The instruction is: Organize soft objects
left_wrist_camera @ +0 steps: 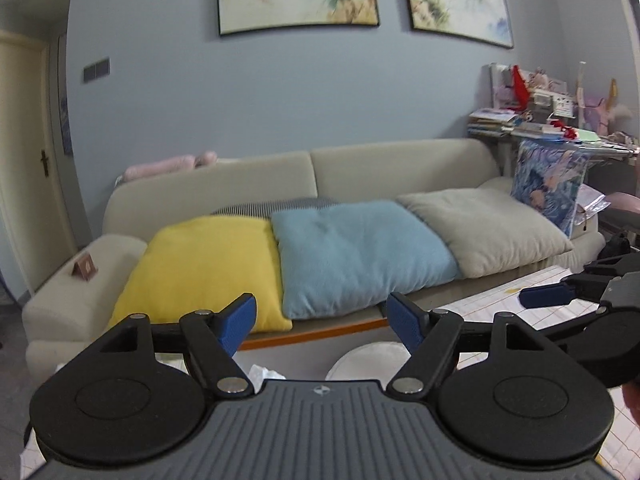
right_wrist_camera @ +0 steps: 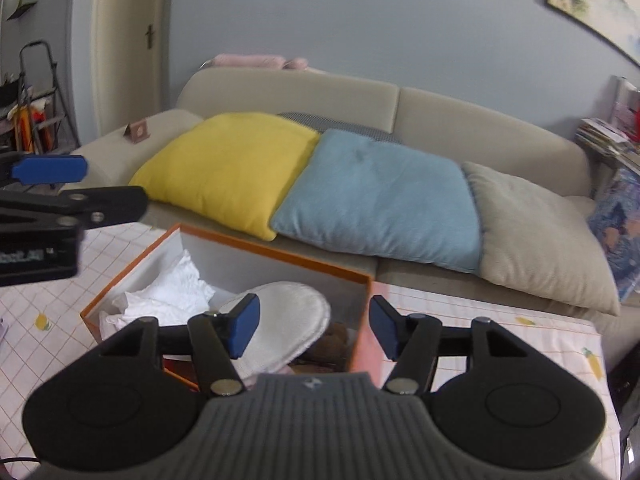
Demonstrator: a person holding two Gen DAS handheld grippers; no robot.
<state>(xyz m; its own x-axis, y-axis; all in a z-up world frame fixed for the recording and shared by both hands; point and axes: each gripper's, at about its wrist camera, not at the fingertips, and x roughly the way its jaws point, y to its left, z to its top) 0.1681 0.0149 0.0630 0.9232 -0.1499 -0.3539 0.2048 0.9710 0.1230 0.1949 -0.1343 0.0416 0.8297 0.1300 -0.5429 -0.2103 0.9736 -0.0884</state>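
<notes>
An orange box (right_wrist_camera: 362,280) with white inner walls stands on the checked tablecloth (right_wrist_camera: 480,320). Inside it lie a white fleecy slipper-shaped pad (right_wrist_camera: 292,316), a crumpled white cloth (right_wrist_camera: 172,292) and a brown soft thing (right_wrist_camera: 332,344). My right gripper (right_wrist_camera: 314,328) hovers above the box's near right corner, open, with nothing between its blue pads. My left gripper (left_wrist_camera: 322,320) is also open and empty, held above the box and pointing at the sofa. In the left wrist view only the box's far edge (left_wrist_camera: 320,332) and the white pad (left_wrist_camera: 368,360) show below it.
A beige sofa (left_wrist_camera: 400,164) behind the table carries a yellow cushion (left_wrist_camera: 204,264), a blue cushion (left_wrist_camera: 356,256) and a beige cushion (left_wrist_camera: 488,224). A patterned blue pillow (left_wrist_camera: 548,180) leans at its right end, beside a cluttered desk (left_wrist_camera: 552,128). A door (right_wrist_camera: 120,40) is at left.
</notes>
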